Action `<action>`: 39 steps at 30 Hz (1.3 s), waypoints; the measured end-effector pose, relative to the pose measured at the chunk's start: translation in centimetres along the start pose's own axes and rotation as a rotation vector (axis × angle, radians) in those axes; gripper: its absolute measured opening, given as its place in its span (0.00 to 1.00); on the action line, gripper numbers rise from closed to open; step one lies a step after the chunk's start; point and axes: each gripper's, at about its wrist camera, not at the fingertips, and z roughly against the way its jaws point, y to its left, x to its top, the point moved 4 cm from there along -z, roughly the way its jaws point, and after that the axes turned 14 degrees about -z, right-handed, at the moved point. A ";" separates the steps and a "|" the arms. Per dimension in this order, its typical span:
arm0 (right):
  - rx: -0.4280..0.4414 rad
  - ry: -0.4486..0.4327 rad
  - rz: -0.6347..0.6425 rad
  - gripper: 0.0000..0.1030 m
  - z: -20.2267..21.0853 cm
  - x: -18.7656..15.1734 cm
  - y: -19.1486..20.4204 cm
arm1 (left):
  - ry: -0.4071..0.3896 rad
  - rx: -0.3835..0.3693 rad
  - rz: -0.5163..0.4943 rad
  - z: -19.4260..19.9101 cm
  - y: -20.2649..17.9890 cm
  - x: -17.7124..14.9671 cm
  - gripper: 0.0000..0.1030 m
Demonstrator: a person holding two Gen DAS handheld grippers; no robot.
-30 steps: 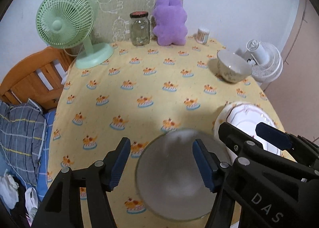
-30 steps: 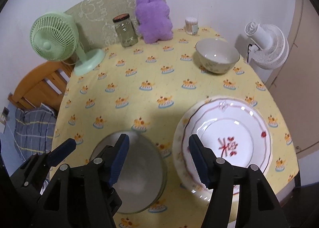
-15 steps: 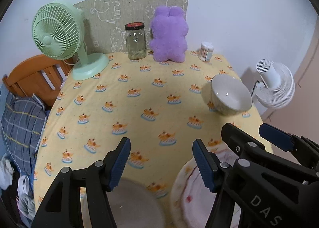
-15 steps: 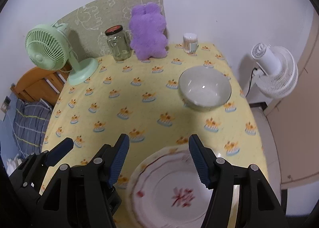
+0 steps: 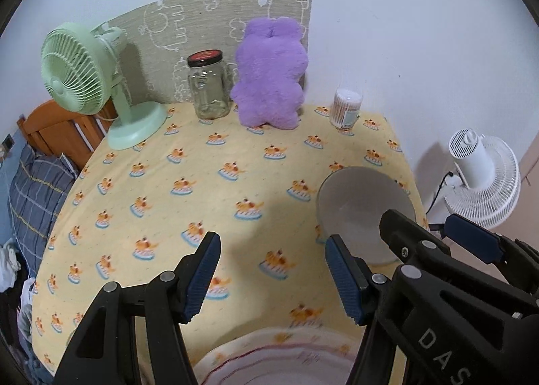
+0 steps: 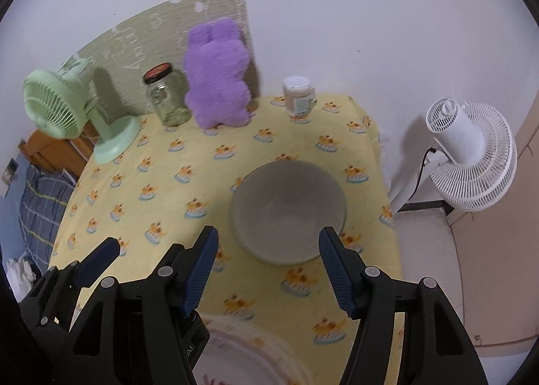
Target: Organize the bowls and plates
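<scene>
Both grippers are sweeping forward across the table (image 5: 141, 189), leaving behind the glass bowl that sat under them a second ago and closing on the white ceramic bowl (image 6: 288, 213) at the far right of the yellow duck-print cloth. In the right wrist view the right gripper (image 6: 267, 270) is hanging with its jaws spread wide and empty, the bowl lying just ahead of and between its blue pads (image 6: 202, 270), not yet touched. The left gripper (image 5: 271, 275) is likewise hanging released and holding nothing, with the bowl off to its right, partly behind the other tool. The patterned plate (image 5: 269, 351) is sitting at the near edge, beneath both tools. The bowl is looking rigid, glazed, probably slippery and breakable, with some weight to it; pinching the rim wall, one pad inside and one outside, is looking like the safest hold.
</scene>
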 end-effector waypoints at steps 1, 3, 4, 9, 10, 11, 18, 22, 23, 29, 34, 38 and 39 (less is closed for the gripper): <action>-0.001 0.000 -0.005 0.64 -0.5 0.5 -0.5 | 0.001 0.004 -0.002 -0.3 -0.4 0.3 0.64; -0.005 0.005 -0.016 0.64 -1.3 1.3 -1.4 | 0.008 0.010 -0.004 -1.3 -1.3 1.1 0.64; -0.004 0.007 -0.022 0.64 -1.7 1.6 -1.8 | 0.015 0.011 -0.001 -1.8 -1.6 1.4 0.64; -0.013 0.012 -0.037 0.64 -4.0 3.3 -3.6 | 0.070 0.035 0.034 -4.4 -2.8 2.5 0.64; -0.018 0.010 -0.041 0.64 -4.4 3.6 -3.8 | 0.074 0.036 0.043 -4.8 -3.0 2.6 0.64; -0.022 0.012 -0.045 0.64 -4.9 3.9 -4.1 | 0.077 0.036 0.048 -5.1 -3.2 2.8 0.64; -0.043 0.030 -0.070 0.61 -7.6 4.8 -5.5 | 0.116 0.027 0.042 -8.3 -4.0 3.1 0.47; -0.049 0.063 -0.086 0.52 -9.1 4.4 -6.2 | 0.146 0.013 0.039 -9.4 -4.3 2.7 0.41; -0.051 0.074 -0.091 0.49 -9.6 4.3 -6.4 | 0.148 0.014 0.030 -9.6 -4.5 2.7 0.39; -0.045 0.106 -0.099 0.23 -11.0 4.0 -6.9 | 0.169 -0.003 0.002 -10.5 -5.2 2.6 0.25; -0.045 0.122 -0.095 0.18 -11.7 3.9 -6.8 | 0.171 0.005 -0.015 -10.9 -5.1 2.6 0.22; -0.058 0.117 -0.091 0.18 -11.7 4.0 -6.6 | 0.183 -0.003 -0.024 -11.0 -5.1 2.7 0.22; -0.063 0.119 -0.093 0.18 -11.6 4.0 -6.5 | 0.193 -0.006 -0.027 -11.0 -5.0 2.7 0.22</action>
